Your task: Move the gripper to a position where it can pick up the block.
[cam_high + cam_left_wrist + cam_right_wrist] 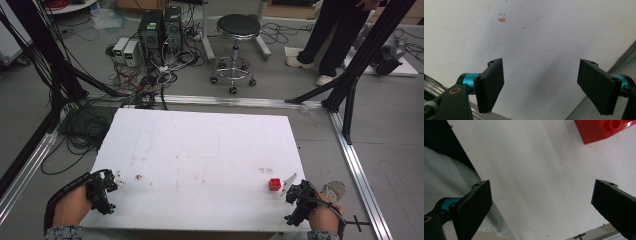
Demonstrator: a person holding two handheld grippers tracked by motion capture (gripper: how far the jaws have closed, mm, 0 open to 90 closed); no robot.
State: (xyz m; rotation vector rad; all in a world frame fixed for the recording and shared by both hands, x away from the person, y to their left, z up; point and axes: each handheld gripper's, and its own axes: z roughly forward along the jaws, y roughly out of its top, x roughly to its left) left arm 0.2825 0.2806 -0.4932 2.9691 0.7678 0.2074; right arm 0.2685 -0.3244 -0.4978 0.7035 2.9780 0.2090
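Both grippers, left (540, 85) and right (544, 207), have their jaws spread wide and empty over the white table (200, 150). The red brick (274, 184) lies just beside the right gripper, so a reach-in (my guess) seems next, calling for jaws lowered astride it. The right gripper view reveals the brick's stud; the high view doesn't

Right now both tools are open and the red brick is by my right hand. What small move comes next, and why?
Probably ease the right tool forward and slightly left toward the red brick. Its jaws stand wide apart with nothing between them, and in the right gripper view the brick lies ahead of the gap, not yet inside it. The left tool is far off across the white table.
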